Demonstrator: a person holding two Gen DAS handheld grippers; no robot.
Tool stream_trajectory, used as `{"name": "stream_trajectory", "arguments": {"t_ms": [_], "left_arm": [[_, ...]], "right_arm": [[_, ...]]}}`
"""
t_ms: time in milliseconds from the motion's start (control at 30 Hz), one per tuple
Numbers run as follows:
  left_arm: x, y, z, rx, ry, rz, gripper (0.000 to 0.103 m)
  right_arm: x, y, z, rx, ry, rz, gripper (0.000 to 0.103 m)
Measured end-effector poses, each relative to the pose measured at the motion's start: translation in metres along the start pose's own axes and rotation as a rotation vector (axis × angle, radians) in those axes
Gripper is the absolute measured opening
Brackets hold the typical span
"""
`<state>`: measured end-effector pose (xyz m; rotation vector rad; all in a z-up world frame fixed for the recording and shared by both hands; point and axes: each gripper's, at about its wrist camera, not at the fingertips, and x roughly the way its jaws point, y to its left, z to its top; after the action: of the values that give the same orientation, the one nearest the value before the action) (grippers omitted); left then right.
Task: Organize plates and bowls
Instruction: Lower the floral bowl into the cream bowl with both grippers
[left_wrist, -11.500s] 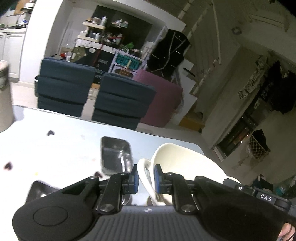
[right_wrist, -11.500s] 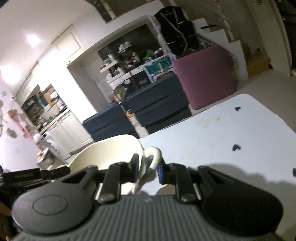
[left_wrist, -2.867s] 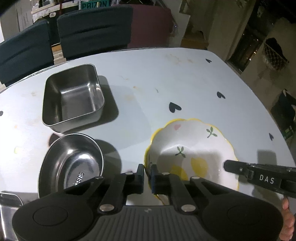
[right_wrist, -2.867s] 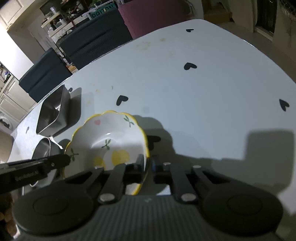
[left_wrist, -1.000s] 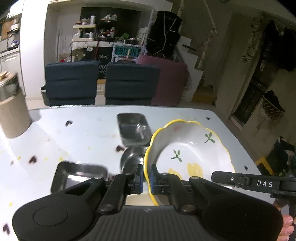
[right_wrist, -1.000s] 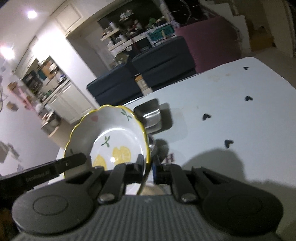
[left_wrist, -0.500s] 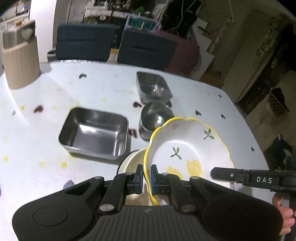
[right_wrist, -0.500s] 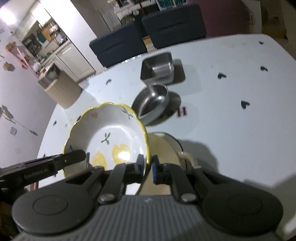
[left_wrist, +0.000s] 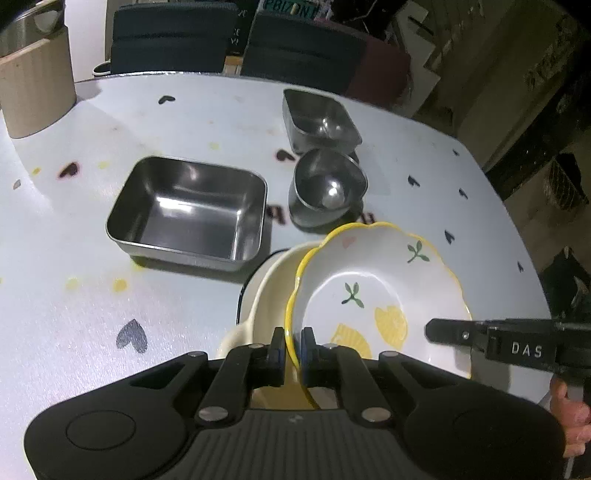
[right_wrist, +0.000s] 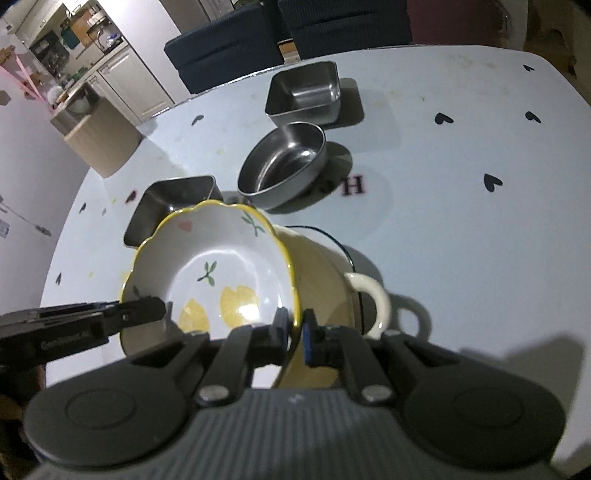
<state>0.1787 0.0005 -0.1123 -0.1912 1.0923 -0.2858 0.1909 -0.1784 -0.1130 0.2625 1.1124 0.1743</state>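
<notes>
Both grippers are clenched on the same scalloped bowl (left_wrist: 376, 291) — white with a yellow rim, lemons and small green sprigs. The left gripper (left_wrist: 293, 345) pinches the bowl's left rim; the right gripper (right_wrist: 294, 332) pinches the opposite, right rim. Each gripper shows in the other's camera as a dark bar at the bowl's far side.

The bowl is tilted and sits over a cream dish (right_wrist: 325, 288) with a loop handle on its right; whether it touches the dish cannot be told. The cream dish rests on the pale table (left_wrist: 110, 110), which is dotted with dark hearts.

Farther off stand three steel pieces: a big rectangular tray (left_wrist: 188, 210) to the left, a round steel bowl (left_wrist: 327, 192) just beyond the cream dish, and a small square tin (left_wrist: 319, 123) just behind that. A tan canister (left_wrist: 35, 88) stands at the far left corner. Dark chairs (left_wrist: 173, 40) line the far edge.
</notes>
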Motion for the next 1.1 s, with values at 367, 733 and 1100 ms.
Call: {"name": "stream_trajectory", "arguments": {"t_ms": [367,733,1100], "left_arm": [[0.015,0.0,-0.002,0.034,0.048,0.036,0.01],[0.023,-0.002,-0.002,0.062,0.069,0.047,0.01],[0.026,-0.002,-0.001,0.065,0.084,0.041,0.011]], "right_arm": [[0.023,-0.002,0.001,-0.001,0.07,-0.02,0.01],[0.032,-0.001,0.002,0.005,0.101,-0.036,0.01],[0.036,-0.004,0.004,0.038,0.113,-0.045,0.01]]}}
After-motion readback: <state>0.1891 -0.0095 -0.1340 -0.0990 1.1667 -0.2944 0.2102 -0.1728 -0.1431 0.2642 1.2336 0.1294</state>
